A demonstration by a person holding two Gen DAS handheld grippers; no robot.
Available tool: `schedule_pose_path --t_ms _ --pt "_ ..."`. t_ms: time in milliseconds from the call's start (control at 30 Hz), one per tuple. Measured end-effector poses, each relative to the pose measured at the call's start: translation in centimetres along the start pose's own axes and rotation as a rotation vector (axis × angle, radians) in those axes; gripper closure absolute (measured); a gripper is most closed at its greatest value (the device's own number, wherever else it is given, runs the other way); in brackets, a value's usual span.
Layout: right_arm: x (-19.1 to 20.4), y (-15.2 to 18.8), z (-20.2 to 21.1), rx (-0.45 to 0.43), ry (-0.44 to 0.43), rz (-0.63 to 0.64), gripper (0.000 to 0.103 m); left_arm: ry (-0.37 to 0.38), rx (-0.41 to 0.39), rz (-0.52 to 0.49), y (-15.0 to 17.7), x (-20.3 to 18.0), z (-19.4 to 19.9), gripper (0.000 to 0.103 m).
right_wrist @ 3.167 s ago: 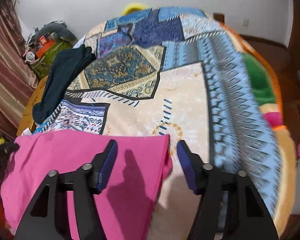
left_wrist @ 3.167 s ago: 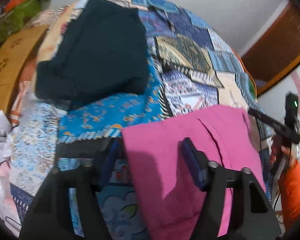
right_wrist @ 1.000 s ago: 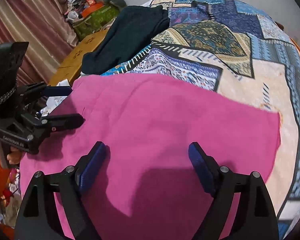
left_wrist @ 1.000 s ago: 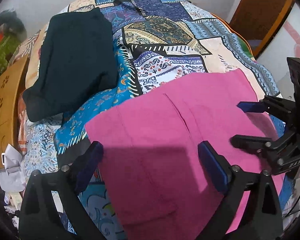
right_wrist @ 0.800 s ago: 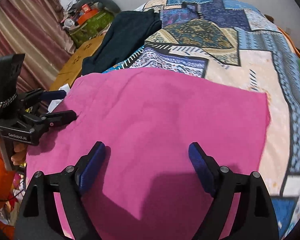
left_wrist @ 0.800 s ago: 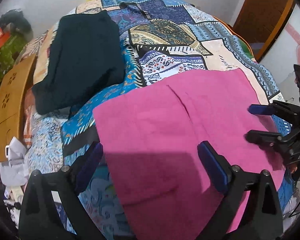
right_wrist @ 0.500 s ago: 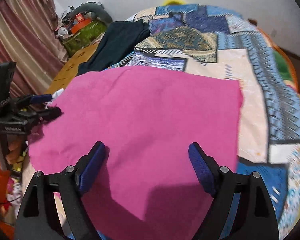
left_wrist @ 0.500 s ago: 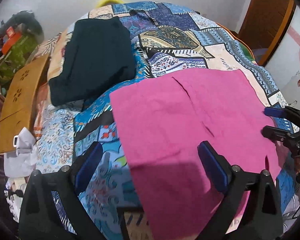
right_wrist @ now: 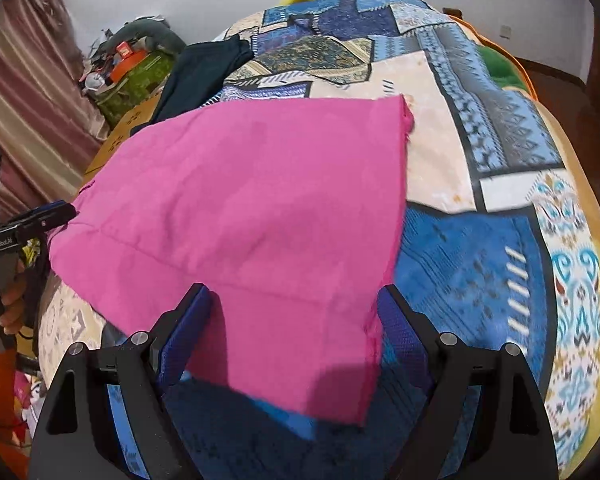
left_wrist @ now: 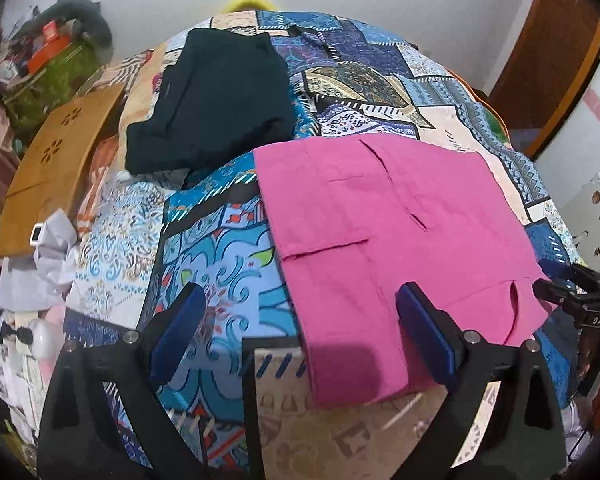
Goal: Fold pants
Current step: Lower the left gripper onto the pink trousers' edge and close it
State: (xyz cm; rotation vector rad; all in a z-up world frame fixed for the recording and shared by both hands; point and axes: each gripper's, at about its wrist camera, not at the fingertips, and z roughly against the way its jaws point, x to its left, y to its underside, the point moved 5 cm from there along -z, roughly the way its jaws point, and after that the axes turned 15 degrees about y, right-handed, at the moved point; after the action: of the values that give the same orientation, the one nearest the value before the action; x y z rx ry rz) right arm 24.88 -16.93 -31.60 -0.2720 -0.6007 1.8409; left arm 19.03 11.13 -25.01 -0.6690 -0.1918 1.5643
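The pink pants [left_wrist: 396,232] lie flat, folded into a rectangle, on a patchwork bedspread [left_wrist: 220,264]; they also fill the middle of the right wrist view [right_wrist: 252,208]. My left gripper [left_wrist: 300,336] is open and empty, above the pants' near left corner. My right gripper [right_wrist: 296,336] is open and empty, over the near edge of the pants. The right gripper also shows at the right edge of the left wrist view [left_wrist: 568,284], and the left gripper at the left edge of the right wrist view [right_wrist: 40,216].
A folded dark garment [left_wrist: 216,104] lies on the bed beyond the pants. A wooden board [left_wrist: 48,172] and clutter [left_wrist: 44,64] stand left of the bed. A wooden door [left_wrist: 556,48] is at the right.
Both grippers have drawn back from the pants towards the near edge of the bed. The pants now lie flat and still, with more bedspread showing around them.
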Motion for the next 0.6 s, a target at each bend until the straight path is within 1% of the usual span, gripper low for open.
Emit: schedule_pose_path --t_ms 133,233,367,500,600 --pt "-0.1 0.3 0.5 -0.012 0.026 0.001 0.020 -0.005 0.002 0.019 0.4 0.1 0.7 0.005" --pt "-0.3 -0.2 1.4 -0.052 0.049 -0.005 0.020 -0.023 -0.008 0.019 0.5 0.0 1.4 0.006" --pt "0.3 -1.8 3.4 -0.122 0.019 -0.026 0.020 -0.026 -0.062 0.043 0.4 -0.2 3.1 0.006" --pt "2.2 -3.4 5.5 -0.199 -0.015 -0.007 0.020 -0.086 -0.144 0.100 0.2 -0.2 4.8 0.006" --pt "4.3 -4.1 6.5 -0.241 -0.063 0.019 0.020 -0.043 -0.161 0.143 0.7 -0.7 5.3 0.006"
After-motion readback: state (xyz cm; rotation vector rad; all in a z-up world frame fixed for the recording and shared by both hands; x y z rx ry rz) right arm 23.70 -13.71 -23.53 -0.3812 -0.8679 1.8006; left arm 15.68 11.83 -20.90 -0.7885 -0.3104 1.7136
